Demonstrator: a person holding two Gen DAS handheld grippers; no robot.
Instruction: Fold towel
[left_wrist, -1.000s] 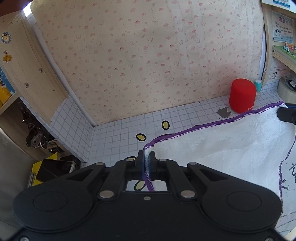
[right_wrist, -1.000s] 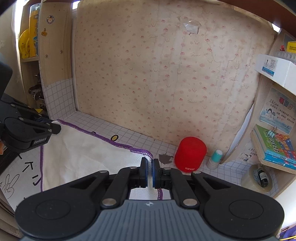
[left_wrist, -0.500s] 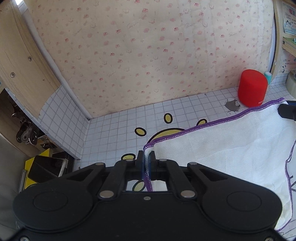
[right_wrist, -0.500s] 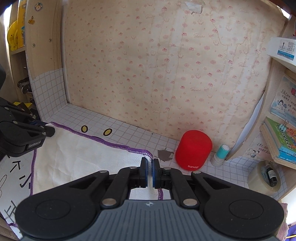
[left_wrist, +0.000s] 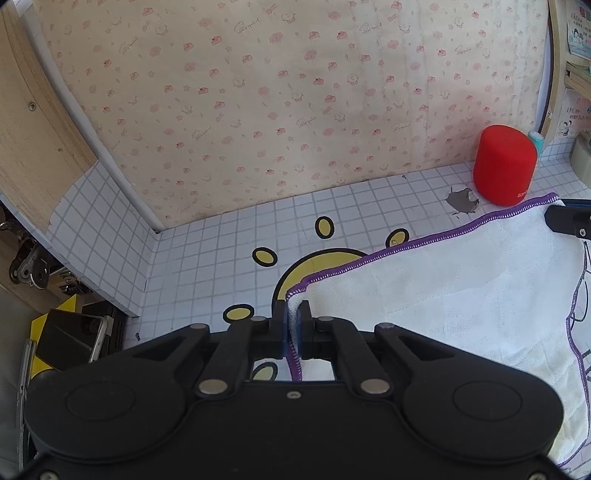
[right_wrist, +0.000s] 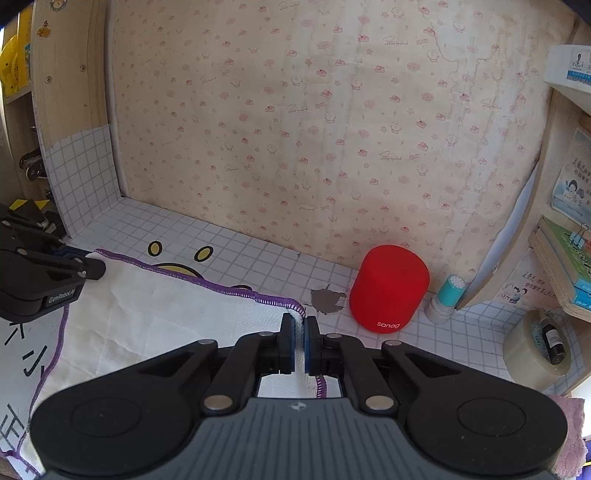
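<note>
Gripping one far corner each, the left tool (left_wrist: 293, 325) and right tool (right_wrist: 299, 341) were clamped on the white purple-edged cloth towel (left_wrist: 461, 295), which lay spread on the grid-patterned desk (left_wrist: 221, 251). The fold seemed underway; next, both corners likely needed laying down level, short of the red cylindrical speaker (right_wrist: 388, 288).

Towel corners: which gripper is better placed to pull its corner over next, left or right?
Neither clearly. The left gripper and the right gripper are each shut on a purple-edged corner of the towel, so they probably move together. The right sits near the red speaker.
</note>
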